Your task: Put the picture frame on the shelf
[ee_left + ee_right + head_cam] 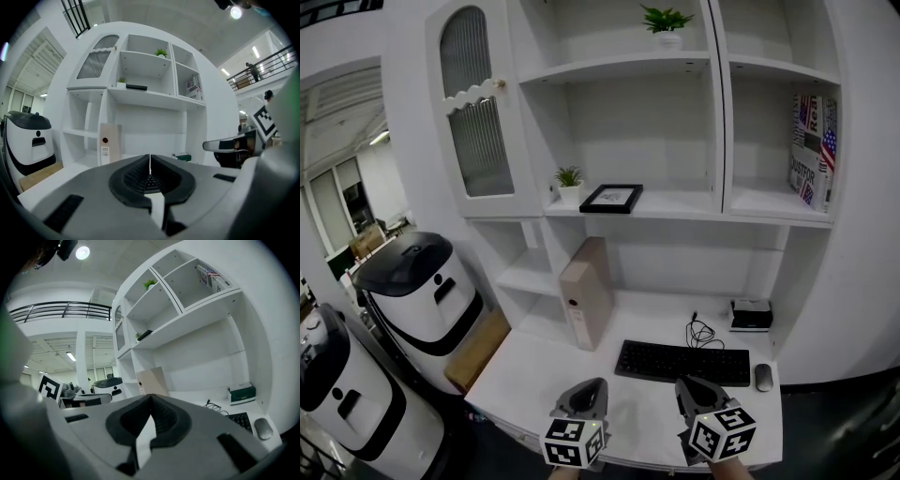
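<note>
The black picture frame (612, 198) lies flat on the middle shelf (675, 204) of the white unit, right of a small potted plant (570, 181); it also shows as a dark sliver, frame (136, 87), and frame (145, 335). My left gripper (593, 388) and right gripper (687, 386) hover side by side low over the desk's front edge, far below the frame. Both are shut with nothing between their jaws, which meet tip to tip in the left gripper (150, 165) and right gripper (151, 402) views.
On the white desk (544, 361) lie a black keyboard (683, 362), a mouse (763, 377), a coiled cable (703, 332), a green-and-white box (751, 315) and an upright beige box (586, 291). Books (814, 148) stand on the right shelf. Two white-and-black machines (422, 286) stand at left.
</note>
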Available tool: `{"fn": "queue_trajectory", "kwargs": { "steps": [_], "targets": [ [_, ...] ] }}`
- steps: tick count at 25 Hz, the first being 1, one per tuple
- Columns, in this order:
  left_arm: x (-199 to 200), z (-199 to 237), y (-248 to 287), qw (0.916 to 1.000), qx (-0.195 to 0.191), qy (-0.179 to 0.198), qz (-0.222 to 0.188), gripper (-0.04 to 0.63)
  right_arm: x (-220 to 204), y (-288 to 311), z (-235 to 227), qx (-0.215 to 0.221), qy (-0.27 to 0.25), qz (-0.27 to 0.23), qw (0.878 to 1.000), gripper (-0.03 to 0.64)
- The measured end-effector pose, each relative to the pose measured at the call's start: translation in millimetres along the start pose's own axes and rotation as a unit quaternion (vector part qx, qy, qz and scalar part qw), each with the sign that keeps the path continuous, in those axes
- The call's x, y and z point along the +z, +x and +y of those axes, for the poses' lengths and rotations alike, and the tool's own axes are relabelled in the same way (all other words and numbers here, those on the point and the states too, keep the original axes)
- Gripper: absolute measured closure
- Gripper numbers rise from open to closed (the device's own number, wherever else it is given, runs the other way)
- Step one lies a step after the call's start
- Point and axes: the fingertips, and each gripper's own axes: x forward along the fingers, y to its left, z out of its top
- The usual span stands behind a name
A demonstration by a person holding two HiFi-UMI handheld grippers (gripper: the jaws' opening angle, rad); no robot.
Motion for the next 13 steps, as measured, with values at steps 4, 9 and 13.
{"fn": "queue_trajectory", "kwargs": {
  "steps": [4, 9, 13],
  "targets": [
    [-3.7, 2.3, -1.4, 1.0, -0.003, 0.001, 0.001, 0.577, -6.0, 0.8, 1.6, -0.006, 0.004, 0.004, 1.0, 0.615],
    [-5.1, 6.1, 0.3, 0.9999, -0.01, 0.002, 0.002, 0.577, -8.5, 4.3, 4.1, -0.012, 0.003, 0.004, 1.0, 0.615],
    [3.6, 12.5, 7.8, 0.9999, -0.013, 0.003, -0.01, 0.577, 0.6, 13.2, 2.3, -0.016, -0.007, -0.006, 1.0, 0.617]
  ]
}}
